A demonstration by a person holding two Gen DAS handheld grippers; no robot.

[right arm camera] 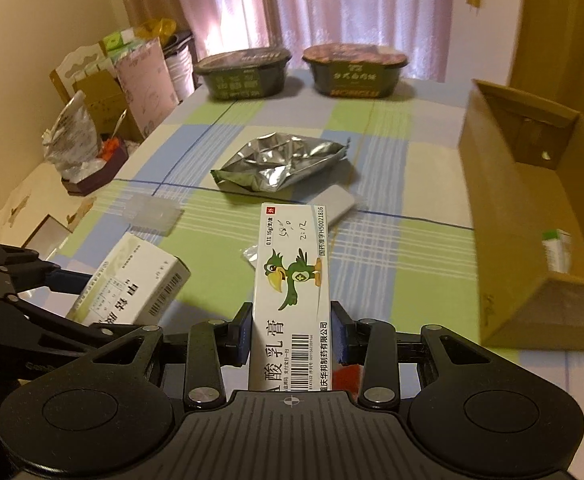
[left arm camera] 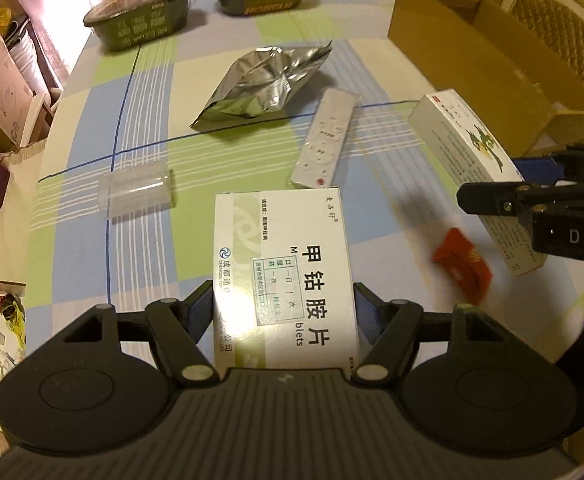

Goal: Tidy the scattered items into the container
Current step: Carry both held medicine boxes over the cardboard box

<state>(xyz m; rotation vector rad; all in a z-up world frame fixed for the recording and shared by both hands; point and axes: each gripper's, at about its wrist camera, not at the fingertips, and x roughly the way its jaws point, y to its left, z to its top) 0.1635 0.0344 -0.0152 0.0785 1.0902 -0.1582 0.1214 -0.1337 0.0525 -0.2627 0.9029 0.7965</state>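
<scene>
Both grippers are loaded. The left gripper [left arm camera: 285, 312] is clamped on a white tablet box [left arm camera: 283, 276], held above the bench [left arm camera: 91, 240]; the right gripper [right arm camera: 294, 334] pinches a long ointment carton [right arm camera: 292, 280] with a green bird printed on it. The cardboard box [right arm camera: 532, 240] — the container — stands open to the right, with one small package already lying inside.

Left on the checked cloth are a silver foil pouch [left arm camera: 263, 80], a white remote [left arm camera: 326, 138], a clear plastic piece [left arm camera: 137, 192] and a red sachet [left arm camera: 462, 268], with two instant-food tubs [left arm camera: 143, 12] at the far edge.

The risk I see is crowding — the two grippers sit close together, and both loads must travel right. The carton is gripped near one end only, so it could pivot or catch the box wall and drop short.
</scene>
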